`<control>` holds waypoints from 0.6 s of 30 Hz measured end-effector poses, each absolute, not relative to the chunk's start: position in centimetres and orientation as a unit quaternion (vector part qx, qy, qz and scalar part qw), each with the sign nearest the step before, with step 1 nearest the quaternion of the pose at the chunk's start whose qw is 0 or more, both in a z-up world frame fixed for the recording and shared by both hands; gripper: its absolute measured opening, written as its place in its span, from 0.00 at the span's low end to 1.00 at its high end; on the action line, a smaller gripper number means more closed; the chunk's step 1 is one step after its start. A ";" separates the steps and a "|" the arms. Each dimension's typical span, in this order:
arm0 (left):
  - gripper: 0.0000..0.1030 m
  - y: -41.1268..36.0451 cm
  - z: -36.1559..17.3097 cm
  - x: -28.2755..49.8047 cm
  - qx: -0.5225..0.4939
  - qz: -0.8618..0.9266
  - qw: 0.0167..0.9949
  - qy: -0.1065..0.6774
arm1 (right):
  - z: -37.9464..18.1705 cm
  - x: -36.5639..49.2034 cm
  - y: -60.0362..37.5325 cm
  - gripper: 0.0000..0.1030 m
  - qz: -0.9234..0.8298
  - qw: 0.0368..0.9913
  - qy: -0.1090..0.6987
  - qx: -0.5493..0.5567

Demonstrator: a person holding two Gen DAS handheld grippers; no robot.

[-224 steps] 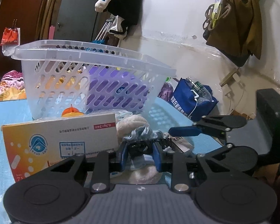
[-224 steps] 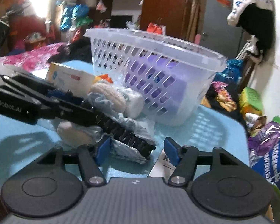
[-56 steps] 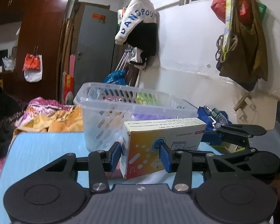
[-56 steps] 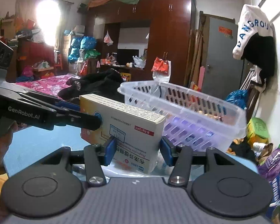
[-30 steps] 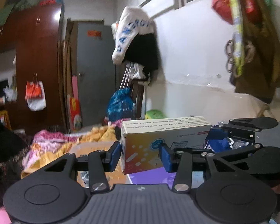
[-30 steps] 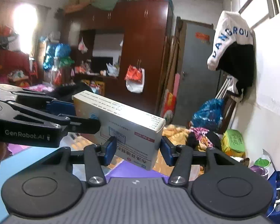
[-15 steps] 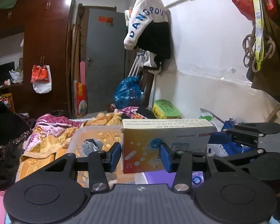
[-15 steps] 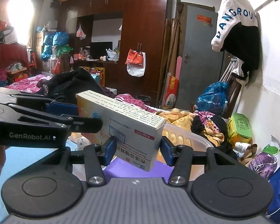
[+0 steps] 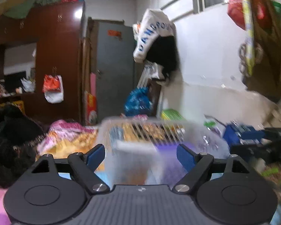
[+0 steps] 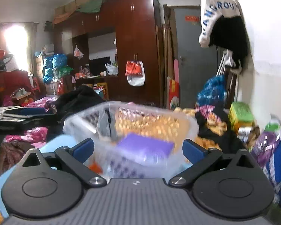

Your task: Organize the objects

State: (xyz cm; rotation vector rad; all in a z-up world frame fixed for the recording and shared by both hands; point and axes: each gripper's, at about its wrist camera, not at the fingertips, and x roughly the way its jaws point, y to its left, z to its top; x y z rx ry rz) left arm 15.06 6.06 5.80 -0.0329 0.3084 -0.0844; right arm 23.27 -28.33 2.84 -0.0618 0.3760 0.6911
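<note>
The clear slotted plastic basket [image 9: 206, 131] stands on the blue table just ahead of both grippers, blurred by motion; it also shows in the right wrist view [image 10: 192, 123]. A purple item [image 10: 146, 148] lies inside it. A pale blurred shape [image 9: 134, 146], probably the white medicine box, lies in the basket. My left gripper [image 9: 140, 156] is open and empty above the near rim. My right gripper [image 10: 138, 149] is open and empty, also at the near rim. The left gripper's body [image 10: 15, 115] shows at the left of the right wrist view.
A blue bag [image 9: 241, 131] sits right of the basket. Piles of clothes [image 10: 78, 101] lie behind and left. A green box [image 10: 240, 112] sits by the wall at right. A dark wardrobe [image 10: 136, 46] and a grey door [image 9: 112, 65] stand behind.
Both grippers have opened and let go of the white medicine box they held together over the basket. Both views are blurred as the grippers move.
</note>
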 end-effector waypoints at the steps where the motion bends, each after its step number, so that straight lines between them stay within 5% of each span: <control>1: 0.84 6.2 4.9 14.2 -0.017 -0.046 0.986 0.162 | 2.0 23.2 -28.2 1.00 0.332 0.922 0.197 -0.035; 18: 0.84 10.0 -3.1 9.3 -0.017 -0.057 0.963 0.263 | -4.1 23.6 -24.5 1.00 0.324 0.889 0.317 -0.070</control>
